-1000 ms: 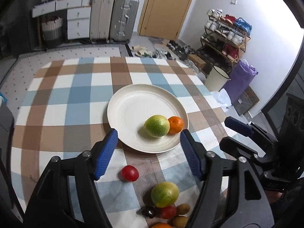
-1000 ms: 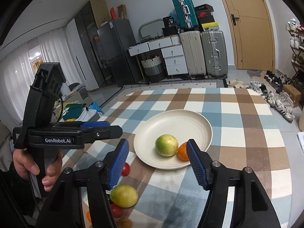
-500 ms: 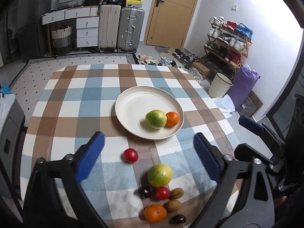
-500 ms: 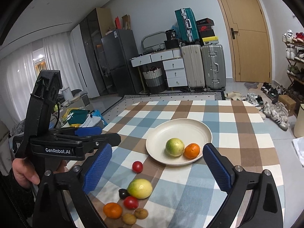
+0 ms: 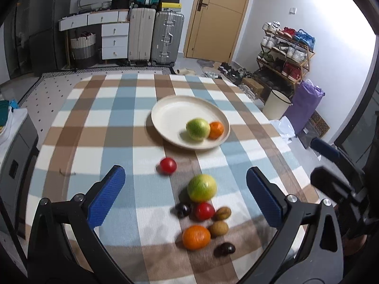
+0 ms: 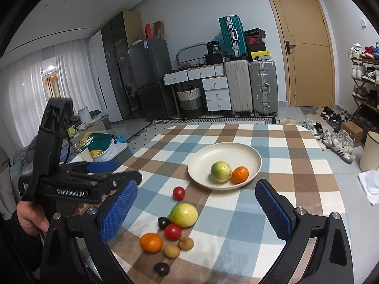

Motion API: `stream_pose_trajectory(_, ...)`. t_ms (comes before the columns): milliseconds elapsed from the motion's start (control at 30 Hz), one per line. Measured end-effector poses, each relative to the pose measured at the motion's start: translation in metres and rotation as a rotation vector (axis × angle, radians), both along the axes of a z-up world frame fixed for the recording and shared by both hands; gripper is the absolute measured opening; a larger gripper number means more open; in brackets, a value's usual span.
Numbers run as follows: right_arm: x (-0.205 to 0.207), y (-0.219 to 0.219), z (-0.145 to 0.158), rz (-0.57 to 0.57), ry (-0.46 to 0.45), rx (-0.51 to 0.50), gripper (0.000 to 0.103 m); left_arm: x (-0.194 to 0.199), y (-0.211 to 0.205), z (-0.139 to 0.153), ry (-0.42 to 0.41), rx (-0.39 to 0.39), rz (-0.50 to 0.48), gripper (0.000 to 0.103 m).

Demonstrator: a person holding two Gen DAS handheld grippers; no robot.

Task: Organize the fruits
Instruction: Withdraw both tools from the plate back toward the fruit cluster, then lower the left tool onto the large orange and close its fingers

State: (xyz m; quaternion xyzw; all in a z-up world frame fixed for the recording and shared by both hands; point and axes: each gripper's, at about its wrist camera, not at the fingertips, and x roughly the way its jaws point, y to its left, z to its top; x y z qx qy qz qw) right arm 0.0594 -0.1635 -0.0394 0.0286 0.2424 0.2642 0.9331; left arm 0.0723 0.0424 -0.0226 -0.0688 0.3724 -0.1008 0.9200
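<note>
A cream plate (image 5: pixel 165 104) (image 6: pixel 236 145) on the checked tablecloth holds a green fruit (image 5: pixel 197 129) and a small orange (image 5: pixel 216 130). Nearer to me lie loose fruits: a red tomato (image 5: pixel 168 165), a yellow-green fruit (image 5: pixel 202 187), another red one (image 5: pixel 204 210), an orange (image 5: pixel 196 237), two brown kiwis and two dark plums. My left gripper (image 5: pixel 184 170) hovers over this cluster, its jaws opening wide with nothing between the pads. My right gripper (image 6: pixel 196 184) hangs short of the plate, also opening and empty. A hand (image 6: pixel 28 215) holds the left gripper.
Beyond the table's far edge stand suitcases (image 5: pixel 167 37), white drawers (image 5: pixel 115 40) and a door (image 5: pixel 213 16). A shoe rack (image 5: pixel 286 49), a white bin (image 5: pixel 276 104) and a purple bag (image 5: pixel 303 108) are on the floor to the right.
Both grippers have drawn back from the plate and their jaws have spread from half open to wide. The whole cluster of loose fruits has come into view.
</note>
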Motion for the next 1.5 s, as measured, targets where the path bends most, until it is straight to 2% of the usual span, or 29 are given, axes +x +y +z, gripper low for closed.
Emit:
stream_pose_trajectory(167,-0.011,-0.001,-0.008,-0.003,0.008,-0.012,0.102,-0.011,0.000,-0.026,0.045,-0.011,-0.011,0.102)
stream_pose_trajectory(533,-0.014,0.008,-0.029,0.000,0.044,-0.042,0.102,-0.009,0.002,-0.077,0.155,-0.029,-0.052,0.102)
stream_pose_trajectory(833,-0.006,0.010,-0.040,0.004,0.080,-0.048,0.102,-0.004,0.001,-0.108,0.227,-0.049,-0.070,0.102)
stream_pose_trajectory(1100,-0.002,0.010,-0.047,0.003,0.101,-0.045,0.102,0.000,0.001,-0.122,0.256,-0.086,-0.090,0.102)
stream_pose_trajectory(1200,-0.001,0.011,-0.048,0.002,0.106,-0.046,0.102,0.001,0.001,-0.124,0.265,-0.102,-0.109,0.095)
stream_pose_trajectory(1267,-0.001,0.010,-0.048,0.001,0.110,-0.046,0.102,0.001,-0.001,-0.125,0.268,-0.107,-0.124,0.084)
stream_pose_trajectory(1300,-0.001,0.010,-0.049,0.000,0.111,-0.046,0.102,0.000,-0.001,-0.125,0.270,-0.110,-0.128,0.081)
stream_pose_trajectory(1333,-0.001,0.010,-0.049,0.000,0.110,-0.046,0.102,-0.001,-0.002,-0.125,0.265,-0.112,-0.138,0.076)
stream_pose_trajectory(1367,-0.001,0.010,-0.049,0.001,0.110,-0.046,0.102,-0.001,-0.002,-0.125,0.266,-0.118,-0.148,0.065)
stream_pose_trajectory(1500,-0.001,0.010,-0.049,0.001,0.110,-0.046,0.102,-0.001,-0.004,-0.126,0.273,-0.140,-0.185,0.046)
